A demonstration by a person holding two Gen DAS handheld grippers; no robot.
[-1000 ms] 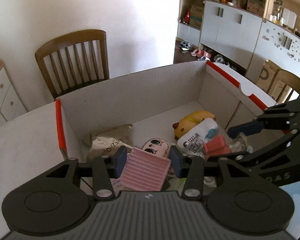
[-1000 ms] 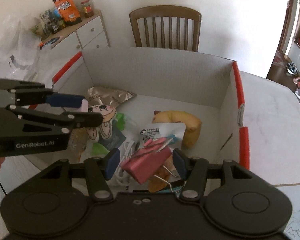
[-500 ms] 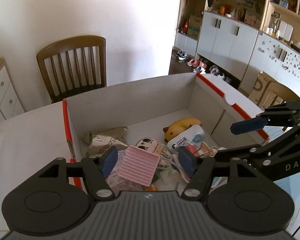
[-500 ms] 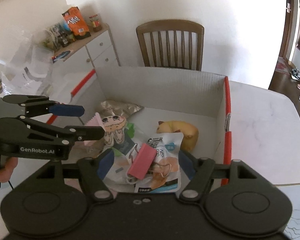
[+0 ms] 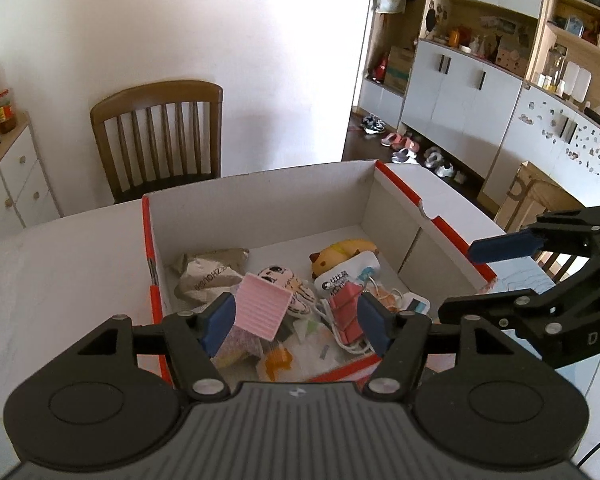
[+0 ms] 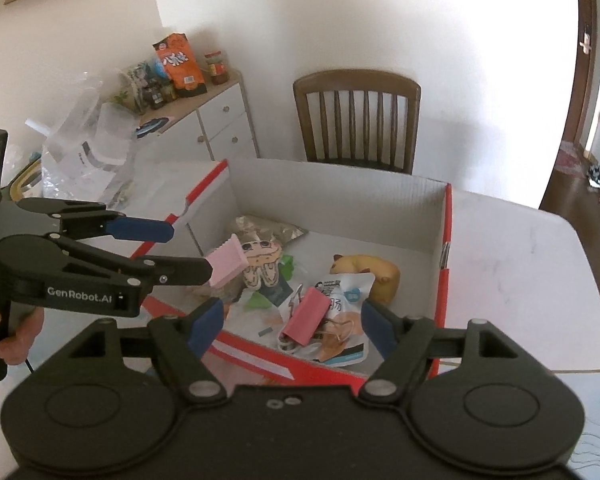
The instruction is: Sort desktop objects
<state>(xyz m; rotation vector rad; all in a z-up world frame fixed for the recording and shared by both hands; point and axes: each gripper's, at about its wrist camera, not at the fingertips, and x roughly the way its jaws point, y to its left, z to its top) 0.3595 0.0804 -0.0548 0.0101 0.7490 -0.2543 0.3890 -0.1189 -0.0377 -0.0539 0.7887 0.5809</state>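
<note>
Pink ribbed block (image 5: 262,306) rested in the box (image 5: 260,196), against the left pad of the left gripper (image 5: 296,320), which was open, untouched on the right. Pink binder clip (image 6: 305,314) lay loose on the box clutter; right gripper (image 6: 292,326) above it, jaws just opened wider, nothing pinched.

From my right wrist camera, the right gripper (image 6: 292,326) hangs over the near edge of the cardboard box (image 6: 442,240), and its jaws have just been opening; they stand wide, and the pink binder clip (image 6: 304,314) lies between them in the box, clear of both pads. It rests on a white snack packet (image 6: 350,296). At left, the left gripper (image 6: 190,250) is open, with a pink ribbed pad (image 6: 228,264) against its lower finger. A wooden chair (image 6: 358,120) stands beyond the box.
</note>
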